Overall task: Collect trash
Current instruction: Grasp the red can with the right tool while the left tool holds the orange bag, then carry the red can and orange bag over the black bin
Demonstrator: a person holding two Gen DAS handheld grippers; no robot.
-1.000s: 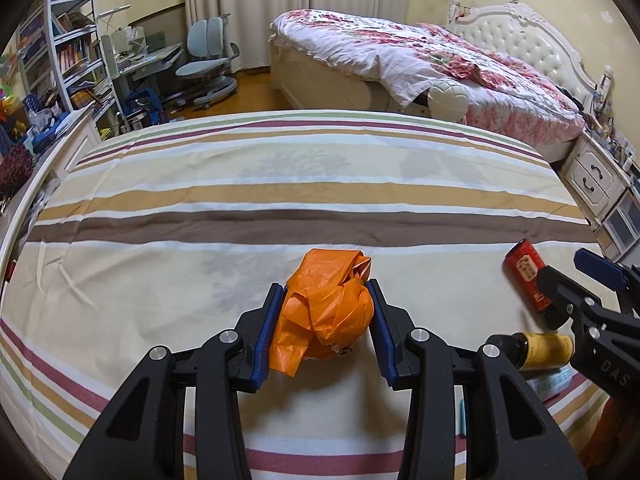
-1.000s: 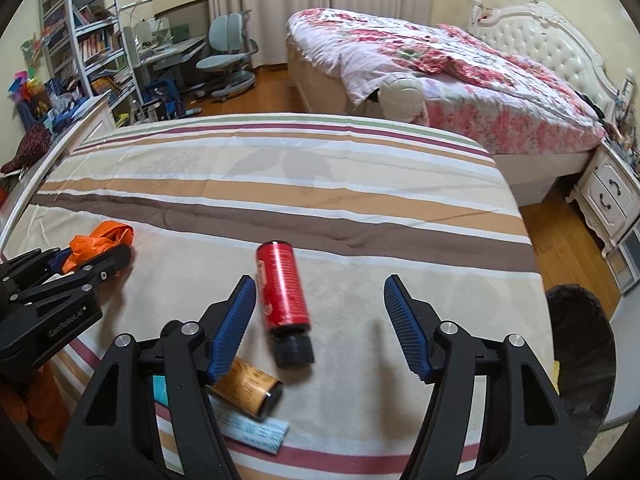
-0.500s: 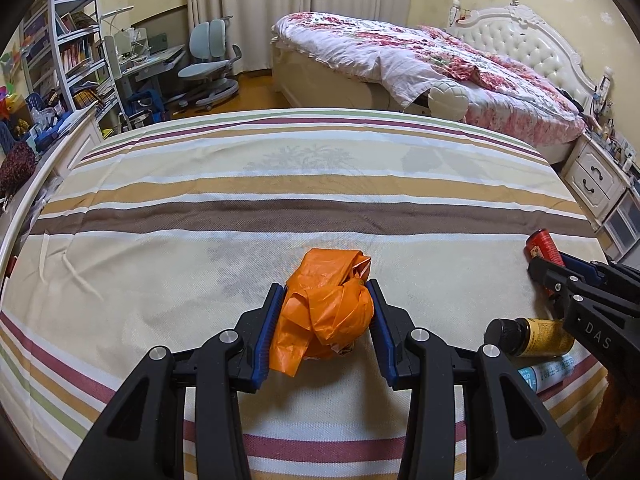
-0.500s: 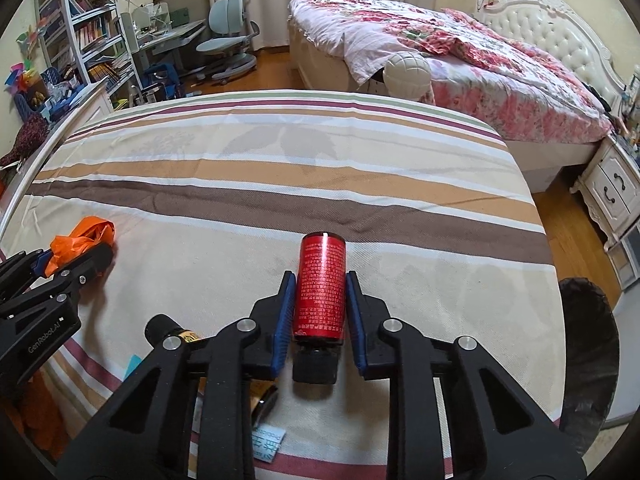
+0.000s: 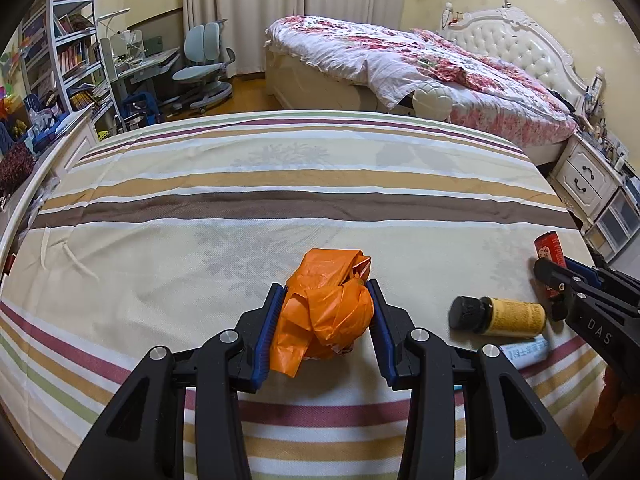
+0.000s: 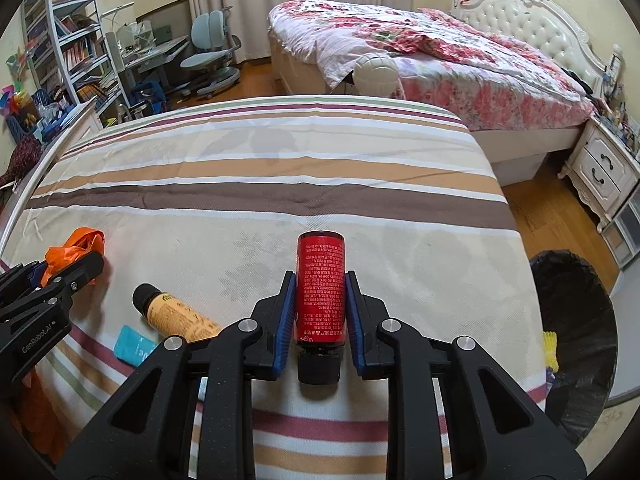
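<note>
My left gripper is shut on a crumpled orange plastic bag, held just above the striped bedspread. My right gripper is shut on a red bottle with a black cap, lifted slightly off the bedspread. A yellow bottle with a black cap lies on the cover between the grippers; it also shows in the left wrist view. A small teal packet lies beside it. A black-lined trash bin stands on the floor off the bed's right edge.
A second bed with a floral quilt stands beyond. White nightstands are at the right. A desk, chair and bookshelves fill the far left. The wooden floor lies between the bed and the bin.
My right gripper closed on the red bottle and lifted it slightly, shifting right. The yellow bottle rolled a little. My left gripper kept holding the orange bag, nearly still.
</note>
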